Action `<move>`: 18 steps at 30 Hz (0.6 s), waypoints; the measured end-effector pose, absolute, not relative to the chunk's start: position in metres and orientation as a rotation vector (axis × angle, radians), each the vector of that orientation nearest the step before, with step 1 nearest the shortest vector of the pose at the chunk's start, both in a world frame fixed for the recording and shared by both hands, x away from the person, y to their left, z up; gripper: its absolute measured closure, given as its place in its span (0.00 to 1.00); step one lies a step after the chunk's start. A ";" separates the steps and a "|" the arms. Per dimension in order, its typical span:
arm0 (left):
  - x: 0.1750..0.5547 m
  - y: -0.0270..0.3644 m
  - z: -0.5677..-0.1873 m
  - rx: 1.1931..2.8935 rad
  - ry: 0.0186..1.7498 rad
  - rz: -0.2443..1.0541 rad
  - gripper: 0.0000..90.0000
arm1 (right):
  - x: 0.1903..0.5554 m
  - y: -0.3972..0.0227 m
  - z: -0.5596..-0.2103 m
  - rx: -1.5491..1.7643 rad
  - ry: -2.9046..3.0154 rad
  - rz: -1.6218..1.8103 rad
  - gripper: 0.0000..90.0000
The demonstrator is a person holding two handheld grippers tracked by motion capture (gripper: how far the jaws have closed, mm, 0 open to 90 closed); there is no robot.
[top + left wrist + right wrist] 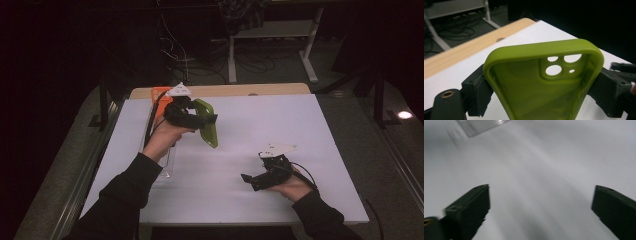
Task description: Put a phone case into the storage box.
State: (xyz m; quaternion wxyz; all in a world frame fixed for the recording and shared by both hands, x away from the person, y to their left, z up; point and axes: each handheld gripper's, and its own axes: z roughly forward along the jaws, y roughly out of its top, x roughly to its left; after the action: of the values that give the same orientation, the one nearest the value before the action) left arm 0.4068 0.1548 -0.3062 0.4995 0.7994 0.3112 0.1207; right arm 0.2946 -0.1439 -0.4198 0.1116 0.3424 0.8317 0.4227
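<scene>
Two grippers are under my control, and I report on each in turn. The left gripper (pixel 544 87) is clamped across the width of a green phone case (pixel 541 82), one pad on each long side wall; the case's camera-cutout end projects forward past the pads, open side toward the camera. In the high view the left gripper (pixel 207 119) holds the case (pixel 209 125) tilted and raised off the surface, over the left-centre of the white table (pixel 280 130). Just behind that hand sits an orange item (pixel 159 95) at the far-left edge, and a clear plastic tray (pixel 167 162) lies beside the left forearm, near the table's left border. The right gripper (pixel 540 212) has its jaws spread wide with nothing between them, only bare white surface below; that view is blurred, with a corner of the clear tray (pixel 479 126) at top left. In the high view the right gripper (pixel 248 180) lies low over the near-right part of the table, well apart from the case. Between the two grippers the surface is open, as is the whole right half out to the right edge. A wooden strip (pixel 240 90) marks the far edge.
</scene>
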 end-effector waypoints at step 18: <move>0.440 0.226 -0.270 1.874 0.894 0.513 0.16 | 0.271 -0.186 -0.440 1.038 2.406 1.195 0.00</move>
State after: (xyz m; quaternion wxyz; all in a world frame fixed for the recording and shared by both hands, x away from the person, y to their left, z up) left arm 0.4404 0.2260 -0.2701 0.4808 0.7683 0.3666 0.2102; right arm 0.2714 -0.1864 -0.4405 0.1303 0.3572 0.8283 0.4115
